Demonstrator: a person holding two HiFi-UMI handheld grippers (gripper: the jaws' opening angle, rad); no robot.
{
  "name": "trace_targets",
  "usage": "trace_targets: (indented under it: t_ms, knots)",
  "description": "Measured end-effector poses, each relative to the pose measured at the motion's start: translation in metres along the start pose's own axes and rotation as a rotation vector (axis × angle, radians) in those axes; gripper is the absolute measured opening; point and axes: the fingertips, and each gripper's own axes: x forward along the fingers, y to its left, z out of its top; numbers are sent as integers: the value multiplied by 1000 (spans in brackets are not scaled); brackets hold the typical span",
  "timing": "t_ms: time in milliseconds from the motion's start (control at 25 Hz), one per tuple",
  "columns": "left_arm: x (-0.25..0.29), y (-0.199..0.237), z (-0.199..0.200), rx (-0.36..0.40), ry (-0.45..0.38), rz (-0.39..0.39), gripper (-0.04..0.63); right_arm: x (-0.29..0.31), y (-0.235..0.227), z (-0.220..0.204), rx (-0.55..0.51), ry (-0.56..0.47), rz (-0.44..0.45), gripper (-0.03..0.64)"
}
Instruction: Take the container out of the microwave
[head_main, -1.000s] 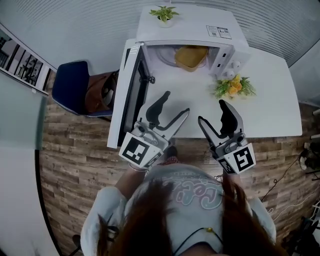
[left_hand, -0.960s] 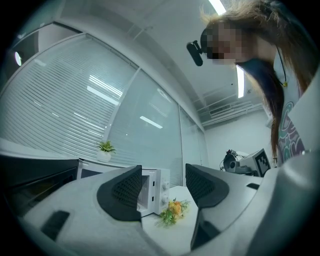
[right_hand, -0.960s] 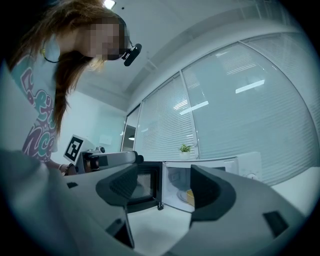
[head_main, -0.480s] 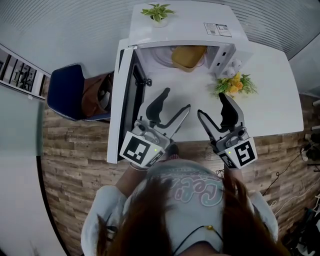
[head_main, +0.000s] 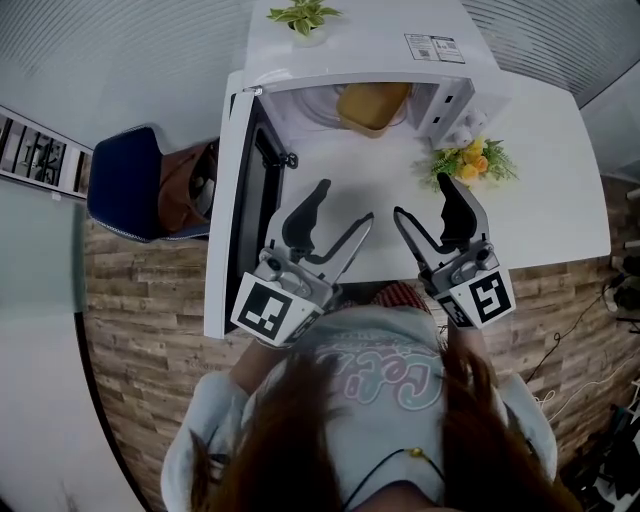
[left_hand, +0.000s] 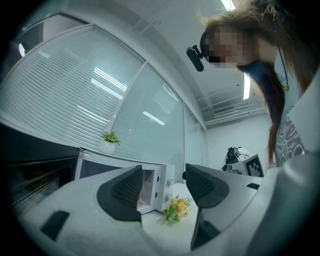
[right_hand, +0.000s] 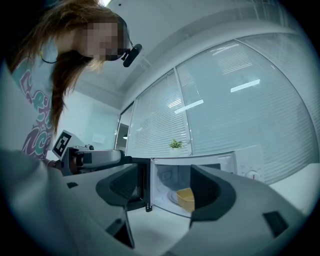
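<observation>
A yellow container (head_main: 372, 105) (right_hand: 185, 199) sits on the turntable inside the white microwave (head_main: 400, 55), whose door (head_main: 232, 205) hangs wide open to the left. My left gripper (head_main: 342, 203) (left_hand: 162, 187) is open and holds nothing, hovering over the white table in front of the microwave, near the door. Over the table to its right, my right gripper (head_main: 425, 198) (right_hand: 165, 192) is open and holds nothing too. Both are well short of the container.
A small potted plant (head_main: 302, 17) stands on top of the microwave. A bunch of yellow and orange flowers (head_main: 466, 164) (left_hand: 175, 208) lies on the white table (head_main: 540, 190) just right of the microwave's front. A blue chair (head_main: 125, 185) with a brown bag stands left of the table.
Both grippers have drawn back slightly toward the table's near edge and stayed open. The head view has shifted, so the microwave sits higher in the frame.
</observation>
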Motion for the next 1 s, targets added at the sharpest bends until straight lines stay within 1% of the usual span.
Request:
trace_targets:
  t_ms: [160, 440, 720, 1000]
  knots:
    - [3, 2, -6, -10, 10, 33, 255, 5, -5, -1, 6, -1, 32, 316]
    - [23, 9, -13, -23, 9, 96, 255, 16, -26, -6, 27, 27, 111, 316]
    - [39, 28, -21, 13, 8, 168, 255, 27, -42, -12, 54, 41, 160, 316]
    - [54, 53, -36, 54, 41, 214, 255, 42, -56, -25, 77, 43, 161, 316]
